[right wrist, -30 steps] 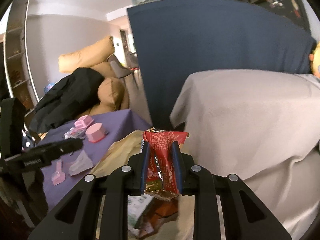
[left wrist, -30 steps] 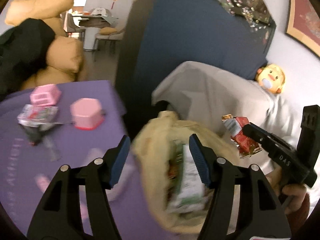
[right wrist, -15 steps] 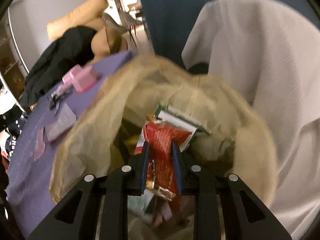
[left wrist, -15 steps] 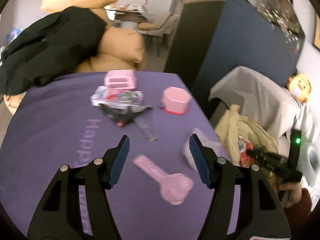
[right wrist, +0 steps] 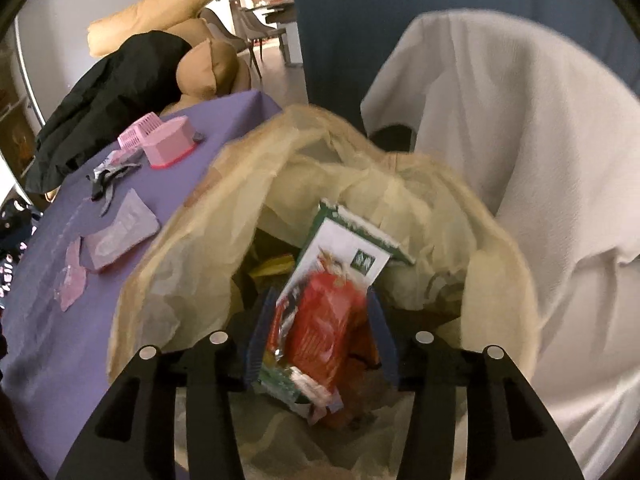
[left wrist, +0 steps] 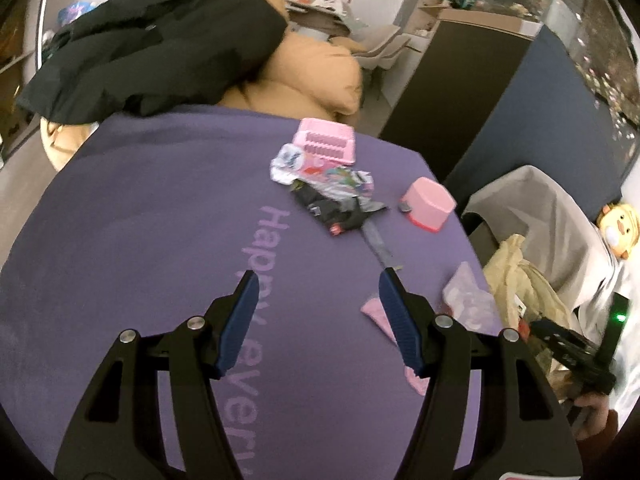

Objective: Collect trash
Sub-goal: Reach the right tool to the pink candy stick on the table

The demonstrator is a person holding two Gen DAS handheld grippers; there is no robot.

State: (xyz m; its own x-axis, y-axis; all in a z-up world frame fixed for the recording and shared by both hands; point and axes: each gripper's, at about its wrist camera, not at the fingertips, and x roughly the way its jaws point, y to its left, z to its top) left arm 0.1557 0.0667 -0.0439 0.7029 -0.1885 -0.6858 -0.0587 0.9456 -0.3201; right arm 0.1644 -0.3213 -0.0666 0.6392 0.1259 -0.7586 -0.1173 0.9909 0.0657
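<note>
Red wrapper (right wrist: 324, 320) loose between just-opened right claw (right wrist: 320, 340); left claw (left wrist: 318, 320) released over purple tablecloth (left wrist: 140, 240)

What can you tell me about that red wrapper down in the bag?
The red wrapper is a crinkly, shiny foil snack packet with silvery edges, blurred here. It sits in the mouth of the yellowish bag, in front of a green-and-white carton. The right gripper has just opened; its jaws flank the wrapper without pressing it.
</note>
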